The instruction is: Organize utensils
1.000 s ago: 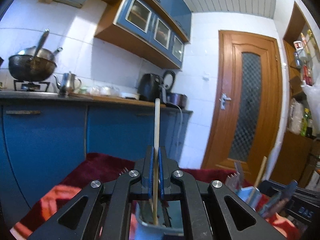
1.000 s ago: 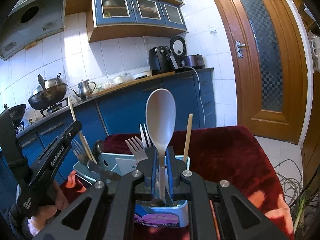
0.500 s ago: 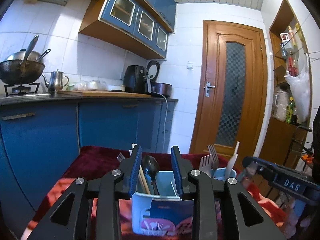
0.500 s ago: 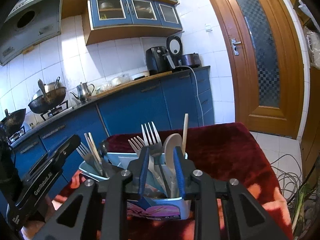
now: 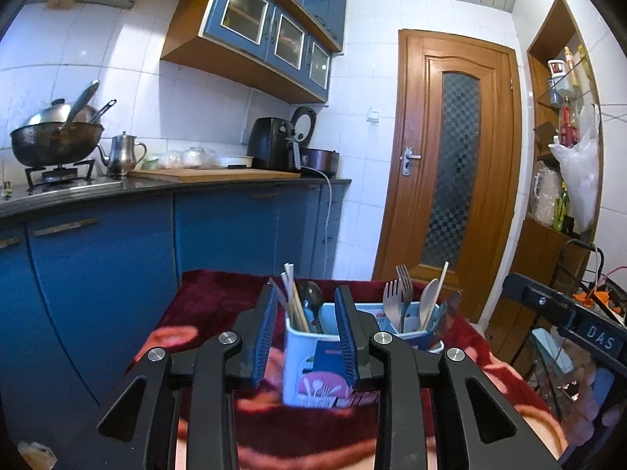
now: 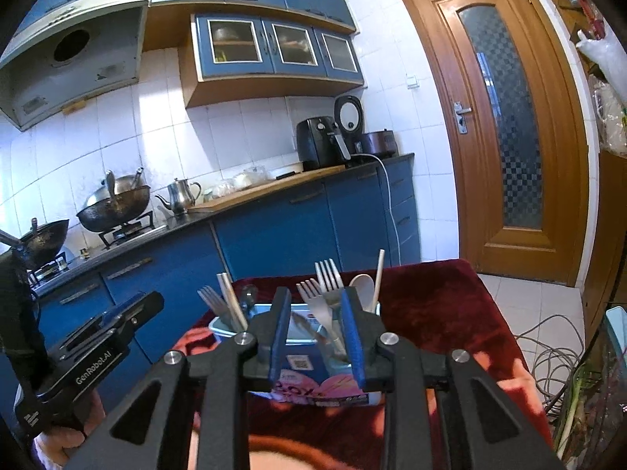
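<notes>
A light blue utensil holder (image 5: 313, 360) stands on the dark red cloth (image 5: 211, 305). It holds chopsticks (image 5: 294, 305), a dark spoon (image 5: 311, 293), forks (image 5: 395, 299) and a pale spoon (image 5: 429, 297). My left gripper (image 5: 305, 337) is open and empty, just in front of the holder. In the right wrist view the holder (image 6: 309, 352) shows forks (image 6: 325, 286), chopsticks (image 6: 231, 297) and the pale spoon (image 6: 362, 284). My right gripper (image 6: 317, 337) is open and empty in front of it. The left gripper's body (image 6: 94, 352) shows at lower left.
Blue kitchen cabinets (image 5: 117, 266) and a counter with wok (image 5: 55, 141), kettle (image 5: 121, 154) and air fryer (image 5: 270, 149) run behind the table. A wooden door (image 5: 450, 172) stands to the right. Cables (image 6: 548, 356) lie on the floor at right.
The left gripper let go of the chopstick and the right let go of the pale spoon; both now stand in the holder. Both grippers opened and drew back.
</notes>
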A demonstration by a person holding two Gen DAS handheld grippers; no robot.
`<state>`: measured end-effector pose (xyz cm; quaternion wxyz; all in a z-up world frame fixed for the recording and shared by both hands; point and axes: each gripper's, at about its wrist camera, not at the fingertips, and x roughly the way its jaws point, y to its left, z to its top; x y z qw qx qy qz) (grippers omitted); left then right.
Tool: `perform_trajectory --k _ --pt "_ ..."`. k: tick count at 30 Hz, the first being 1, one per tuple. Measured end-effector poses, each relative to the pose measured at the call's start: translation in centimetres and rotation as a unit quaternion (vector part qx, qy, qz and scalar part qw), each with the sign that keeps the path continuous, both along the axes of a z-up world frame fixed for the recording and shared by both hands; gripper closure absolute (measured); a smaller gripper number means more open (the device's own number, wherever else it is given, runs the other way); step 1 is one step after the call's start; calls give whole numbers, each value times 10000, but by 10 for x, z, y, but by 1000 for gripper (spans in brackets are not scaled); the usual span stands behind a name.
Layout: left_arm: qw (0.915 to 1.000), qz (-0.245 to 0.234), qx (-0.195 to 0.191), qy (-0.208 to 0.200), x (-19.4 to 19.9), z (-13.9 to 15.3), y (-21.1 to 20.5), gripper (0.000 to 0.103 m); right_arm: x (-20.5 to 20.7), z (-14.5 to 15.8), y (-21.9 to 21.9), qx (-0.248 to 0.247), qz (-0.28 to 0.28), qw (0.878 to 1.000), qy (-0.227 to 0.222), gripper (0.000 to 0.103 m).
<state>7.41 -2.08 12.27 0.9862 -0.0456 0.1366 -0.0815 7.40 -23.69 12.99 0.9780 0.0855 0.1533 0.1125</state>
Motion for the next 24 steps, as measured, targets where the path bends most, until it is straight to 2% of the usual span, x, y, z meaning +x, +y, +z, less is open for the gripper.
perform_trajectory --k 6,13,19,24 --pt "9999 31 113 103 -25 4 10 72 -32 3 12 -55 57 9999 -93 68" --pt "9995 125 -2 297 -53 -6 29 72 -64 -6 20 -118 55 9998 -167 64" --pt "9987 187 -34 468 -64 -26 44 58 -85 -27 27 -205 9 9997 -146 63" --pt "9984 238 72 507 -72 -44 47 48 -98 -46 28 -273 -84 9995 -158 51"
